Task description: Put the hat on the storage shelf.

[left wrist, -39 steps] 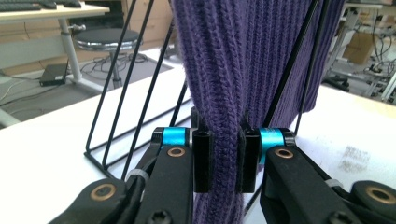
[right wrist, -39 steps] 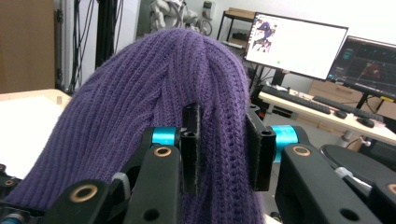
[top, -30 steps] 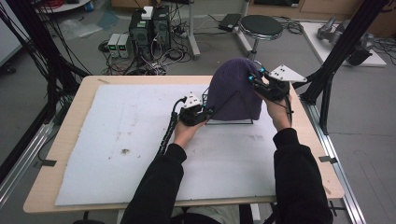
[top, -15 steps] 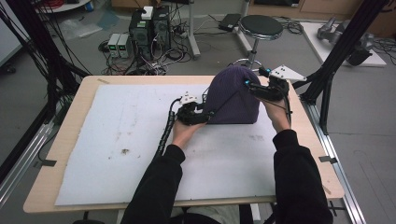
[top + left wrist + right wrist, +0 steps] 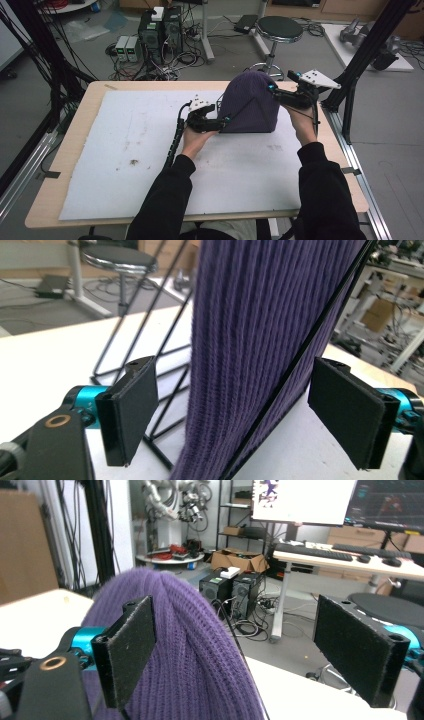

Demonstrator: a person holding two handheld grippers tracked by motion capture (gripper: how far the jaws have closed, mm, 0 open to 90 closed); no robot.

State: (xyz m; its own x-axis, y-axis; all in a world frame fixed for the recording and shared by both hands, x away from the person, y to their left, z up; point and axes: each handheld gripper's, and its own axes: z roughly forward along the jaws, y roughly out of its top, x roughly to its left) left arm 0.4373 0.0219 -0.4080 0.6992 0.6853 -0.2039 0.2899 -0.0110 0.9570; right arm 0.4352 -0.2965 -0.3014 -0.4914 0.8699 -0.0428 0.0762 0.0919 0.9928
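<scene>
A purple knitted hat [image 5: 250, 102] is stretched over a black wire stand [image 5: 145, 405] at the back right of the white mat [image 5: 125, 150]. My left gripper [image 5: 220, 122] is at the hat's lower left edge. Its jaws have just been opening, and in the left gripper view the left gripper [image 5: 240, 410] is open with the hat's hem [image 5: 235, 365] and a wire between the pads, untouched. My right gripper [image 5: 272, 90] is at the hat's upper right. Its jaws have also just been opening. In the right gripper view the right gripper [image 5: 245, 645] stands wide open around the hat's crown [image 5: 175, 645].
The mat covers most of a wooden table [image 5: 75, 130]. Black frame posts [image 5: 360, 75] rise just past the table's right edge. Behind the table are a round stool [image 5: 279, 27], computer towers [image 5: 160, 30] and loose cables on the floor.
Both grippers went from shut on the hat to open, letting go of the knit. Neither hand has moved much, and the hat stays on its stand.
</scene>
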